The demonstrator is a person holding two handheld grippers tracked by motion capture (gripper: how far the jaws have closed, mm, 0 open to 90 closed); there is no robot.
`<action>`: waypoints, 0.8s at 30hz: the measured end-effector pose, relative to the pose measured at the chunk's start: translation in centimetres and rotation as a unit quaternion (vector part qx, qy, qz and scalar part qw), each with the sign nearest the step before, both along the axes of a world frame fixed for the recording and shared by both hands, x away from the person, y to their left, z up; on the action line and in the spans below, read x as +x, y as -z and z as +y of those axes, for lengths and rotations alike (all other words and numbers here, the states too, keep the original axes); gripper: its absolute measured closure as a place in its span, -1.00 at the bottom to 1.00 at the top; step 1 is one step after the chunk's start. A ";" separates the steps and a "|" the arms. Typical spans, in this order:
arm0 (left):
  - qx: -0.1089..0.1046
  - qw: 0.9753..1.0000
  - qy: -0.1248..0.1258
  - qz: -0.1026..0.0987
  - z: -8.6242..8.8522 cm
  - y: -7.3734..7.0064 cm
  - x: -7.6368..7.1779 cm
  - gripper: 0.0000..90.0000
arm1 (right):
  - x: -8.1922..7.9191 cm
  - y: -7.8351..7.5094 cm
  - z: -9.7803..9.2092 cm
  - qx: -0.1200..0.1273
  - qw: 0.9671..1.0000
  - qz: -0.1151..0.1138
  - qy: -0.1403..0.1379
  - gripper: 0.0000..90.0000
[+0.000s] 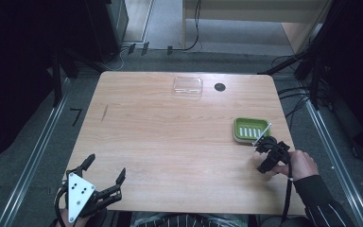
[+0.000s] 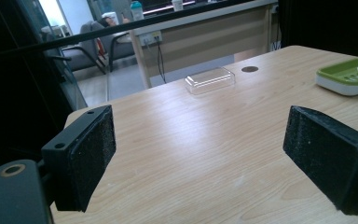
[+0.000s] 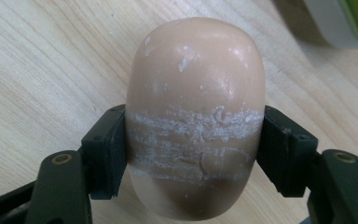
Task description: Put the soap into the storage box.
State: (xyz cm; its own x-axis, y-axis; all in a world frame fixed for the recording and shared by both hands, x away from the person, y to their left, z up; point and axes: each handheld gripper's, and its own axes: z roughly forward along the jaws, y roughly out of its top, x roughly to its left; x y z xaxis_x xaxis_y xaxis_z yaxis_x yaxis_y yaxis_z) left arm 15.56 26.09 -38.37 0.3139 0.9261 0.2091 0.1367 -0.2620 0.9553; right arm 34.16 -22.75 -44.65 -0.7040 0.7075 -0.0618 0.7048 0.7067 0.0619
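A peach-coloured oval bar of soap [image 3: 196, 116], scuffed with white streaks, sits between the two black jaws of my right gripper [image 3: 193, 154], which is shut on it just above the wooden table. In the high view my right gripper [image 1: 266, 152] is at the table's right side, just below a green soap dish [image 1: 250, 129] with a white base. The same soap dish [image 2: 349, 74] appears at the far right of the left gripper view. My left gripper [image 1: 106, 171] is open over the table's near left corner, its pads [image 2: 91, 154] wide apart with nothing between them.
A clear plastic lid [image 1: 188, 86] lies at the table's far edge, and a dark round cable hole [image 1: 220, 87] is beside it. Cables run on the floor beyond the table. The lid [image 2: 209, 79] also shows ahead of the left gripper.
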 end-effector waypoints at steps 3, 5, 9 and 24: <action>0.001 1.000 -0.001 0.000 0.0 0.0 0.0 -0.79 | 0.2 -0.4 0.1 -0.001 1.000 -0.005 -0.002 -0.27; 0.002 1.000 0.000 0.000 0.0 0.0 0.0 -0.79 | 0.3 -0.5 0.2 0.001 1.000 -0.010 -0.003 -0.27; 0.001 1.000 -0.001 0.000 0.0 0.0 0.0 -0.79 | 0.5 -1.0 0.6 0.000 1.000 -0.014 -0.003 -0.27; 0.001 1.000 -0.001 0.000 0.0 0.0 0.0 -0.79 | 1.6 -2.5 2.1 0.002 1.000 -0.024 -0.012 -0.27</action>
State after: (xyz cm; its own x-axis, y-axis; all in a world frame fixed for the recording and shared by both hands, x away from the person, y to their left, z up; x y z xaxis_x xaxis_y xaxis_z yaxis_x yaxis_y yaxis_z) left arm 15.56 26.12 -38.37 0.3123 0.9262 0.2111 0.1372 -0.2638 0.9548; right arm 35.80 -20.66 -42.20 -0.7176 0.6902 -0.0926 0.6833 0.7236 0.0979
